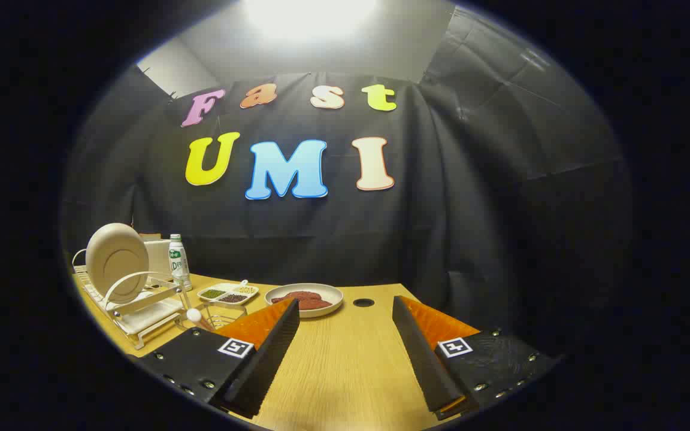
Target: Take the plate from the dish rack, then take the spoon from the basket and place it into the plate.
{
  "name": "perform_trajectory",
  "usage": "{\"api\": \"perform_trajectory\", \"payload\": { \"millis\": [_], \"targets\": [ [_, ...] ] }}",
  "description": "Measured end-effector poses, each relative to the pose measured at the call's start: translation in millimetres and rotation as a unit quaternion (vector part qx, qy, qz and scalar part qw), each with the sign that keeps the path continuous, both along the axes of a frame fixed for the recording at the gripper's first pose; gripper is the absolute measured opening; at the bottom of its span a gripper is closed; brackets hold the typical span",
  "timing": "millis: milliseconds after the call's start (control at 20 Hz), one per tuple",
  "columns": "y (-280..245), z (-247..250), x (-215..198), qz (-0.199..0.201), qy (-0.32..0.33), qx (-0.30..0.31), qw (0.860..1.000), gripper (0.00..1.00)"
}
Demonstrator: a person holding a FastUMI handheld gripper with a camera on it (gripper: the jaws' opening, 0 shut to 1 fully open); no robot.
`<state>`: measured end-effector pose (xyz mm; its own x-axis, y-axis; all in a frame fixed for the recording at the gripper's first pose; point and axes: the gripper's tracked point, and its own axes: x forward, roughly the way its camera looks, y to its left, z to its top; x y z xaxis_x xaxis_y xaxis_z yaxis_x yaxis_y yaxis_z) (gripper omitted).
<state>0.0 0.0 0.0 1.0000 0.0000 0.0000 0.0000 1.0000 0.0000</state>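
Your gripper point(345, 335) is released: the two fingers stand well apart, with bare wooden table point(345, 371) between them and nothing in their hold.

Task item one, the plate point(117, 257), stands upright on edge in the dish rack point(141, 305), at about ten o'clock from the fingers and well beyond the left one. It is not yet lifted out. On this evidence the first step is not done.

Task item two, the spoon point(194, 315), appears as a small pale rounded end just ahead of the left finger, at roughly eleven o'clock, beside a wire basket point(220, 314). The left finger covers part of both, so you cannot confirm how the spoon lies or how much of it sits inside the wire. It looks untouched.

Other items: a bottle point(178, 261) stands behind the rack, a divided tray point(228, 293) of dry goods lies past the basket, and a shallow dish point(304, 298) holding something dark red sits just ahead of the gap between the fingers, at twelve o'clock. A small dark hole point(363, 302) in the tabletop lies beside that dish.

Assessment: nothing of the task is complete. Both the plate removal and the spoon transfer remain. You will need to swing toward ten o'clock to reach the rack first.
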Motion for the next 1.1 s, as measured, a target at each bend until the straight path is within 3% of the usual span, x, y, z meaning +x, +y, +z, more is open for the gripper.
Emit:
{"api": "perform_trajectory", "payload": {
  "millis": [250, 450, 750, 1100],
  "targets": [
    [0.0, 65.1, -51.0, -0.005, -0.003, -0.039, 0.999, 0.96],
    [31.9, 110.8, -108.2, 0.025, 0.001, -0.037, 0.999, 0.96],
    [136.2, 151.5, -155.2, 0.080, 0.017, -0.015, 0.996, 0.96],
    [286.8, 146.1, -140.7, 0.122, 0.071, 0.037, 0.989, 0.96]
  ]
}}
